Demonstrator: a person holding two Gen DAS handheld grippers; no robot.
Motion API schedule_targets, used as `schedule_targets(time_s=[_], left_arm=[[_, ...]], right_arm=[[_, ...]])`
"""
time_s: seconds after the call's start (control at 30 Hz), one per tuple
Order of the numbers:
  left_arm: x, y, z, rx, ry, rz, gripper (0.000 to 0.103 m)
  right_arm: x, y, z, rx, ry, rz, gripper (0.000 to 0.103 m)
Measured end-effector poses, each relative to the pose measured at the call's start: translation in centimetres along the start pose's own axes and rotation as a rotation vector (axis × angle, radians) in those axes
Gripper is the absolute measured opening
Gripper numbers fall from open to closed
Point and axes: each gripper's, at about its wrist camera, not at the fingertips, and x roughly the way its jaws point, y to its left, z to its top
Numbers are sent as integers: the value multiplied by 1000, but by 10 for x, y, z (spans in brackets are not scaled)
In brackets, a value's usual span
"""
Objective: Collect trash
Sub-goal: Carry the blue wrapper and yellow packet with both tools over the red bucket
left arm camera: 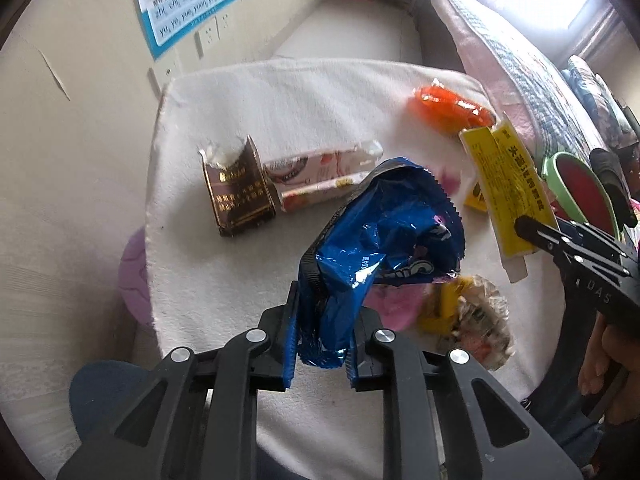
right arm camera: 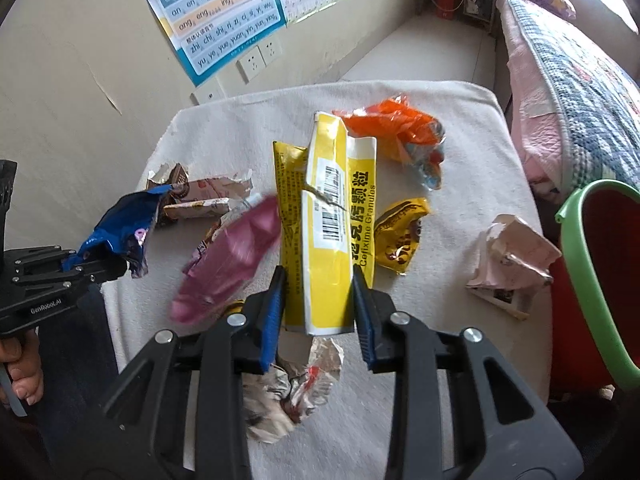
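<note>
A crumpled blue wrapper point(left arm camera: 380, 236) hangs lifted off the white cloth point(left arm camera: 280, 92), pinched at its lower end, and a flattened yellow box point(right arm camera: 328, 220) with a barcode label is likewise held up, upright and slightly torn. On the cloth lie a brown carton point(left arm camera: 238, 196) touching a pink-and-white carton point(left arm camera: 316, 180), an orange wrapper point(right arm camera: 400, 132), a small yellow wrapper point(right arm camera: 400, 236), a blurred pink wrapper point(right arm camera: 228, 260), a silvery crumpled wrapper point(right arm camera: 288, 384) and a crumpled paper point(right arm camera: 508, 256). A green-rimmed red bin point(right arm camera: 592, 264) stands just beside the cloth's right edge.
</note>
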Motion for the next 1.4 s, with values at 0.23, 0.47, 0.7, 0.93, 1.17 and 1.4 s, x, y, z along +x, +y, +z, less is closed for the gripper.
schedule_targets(time_s=[0.23, 0.47, 0.7, 0.93, 1.17, 1.4], left_arm=[[-19, -12, 3, 10, -38, -23, 16], [-29, -30, 9, 28, -71, -34, 16], [-35, -56, 20, 56, -93, -55, 16], [-38, -88, 31, 94, -110, -76, 16], [-37, -127, 40, 148, -110, -91, 16], [-34, -165, 48, 210, -101, -100, 16]], right_arm=[[-25, -2, -4, 5, -41, 5, 32], [-48, -12, -7, 17, -80, 3, 31], [-65, -35, -8, 54, -113, -16, 31], [-82, -64, -13, 104, -143, -45, 32], [-93, -97, -19, 162, -164, -69, 32], [-108, -134, -25, 223, -198, -98, 31]])
